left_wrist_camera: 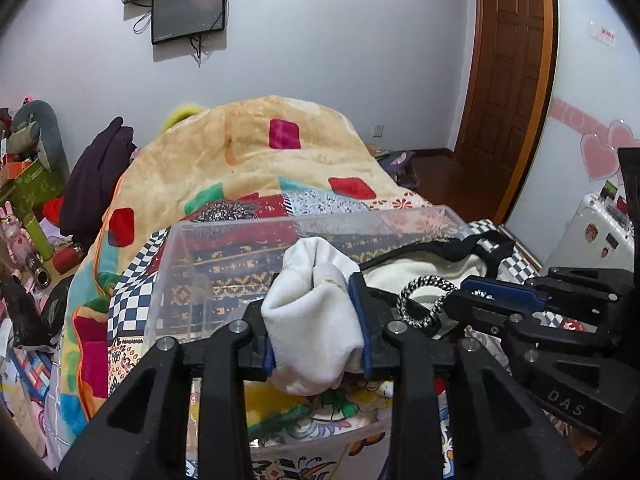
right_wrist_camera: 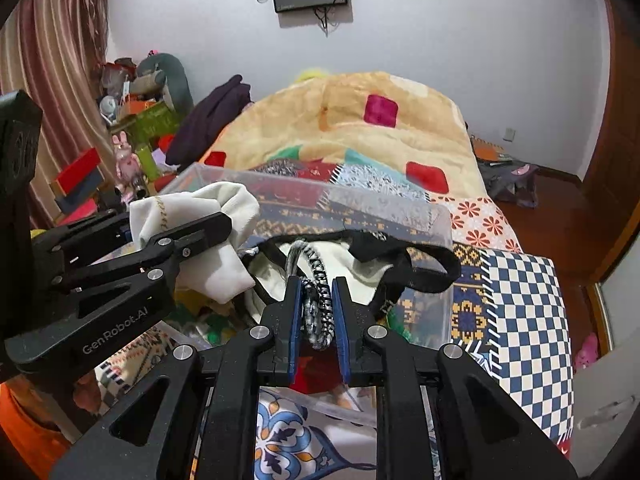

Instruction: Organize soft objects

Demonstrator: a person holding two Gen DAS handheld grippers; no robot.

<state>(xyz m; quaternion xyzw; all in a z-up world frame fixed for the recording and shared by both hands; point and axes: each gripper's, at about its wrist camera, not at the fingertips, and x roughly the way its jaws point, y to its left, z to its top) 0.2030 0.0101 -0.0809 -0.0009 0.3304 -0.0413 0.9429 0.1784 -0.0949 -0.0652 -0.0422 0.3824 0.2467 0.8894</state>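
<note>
My left gripper (left_wrist_camera: pixel 316 280) is shut on a white cloth bundle (left_wrist_camera: pixel 312 320) and holds it over a clear plastic bin (left_wrist_camera: pixel 248 226) on the bed. In the right wrist view the same bundle (right_wrist_camera: pixel 224 204) hangs in the left gripper (right_wrist_camera: pixel 216 228) at the bin's left side. My right gripper (right_wrist_camera: pixel 317 284) is shut on a black-and-white braided cord (right_wrist_camera: pixel 318 312), also seen in the left wrist view (left_wrist_camera: pixel 424 300). A cream bag with black straps (right_wrist_camera: pixel 360 264) lies in the bin (right_wrist_camera: pixel 400 208).
A beige blanket with coloured squares (left_wrist_camera: pixel 260 152) is piled on the bed behind the bin. A checkered cloth (right_wrist_camera: pixel 528 320) covers the bed's right side. Boxes and toys (right_wrist_camera: pixel 136 128) crowd the left. A wooden door (left_wrist_camera: pixel 508 60) and a white suitcase (left_wrist_camera: pixel 600 232) stand to the right.
</note>
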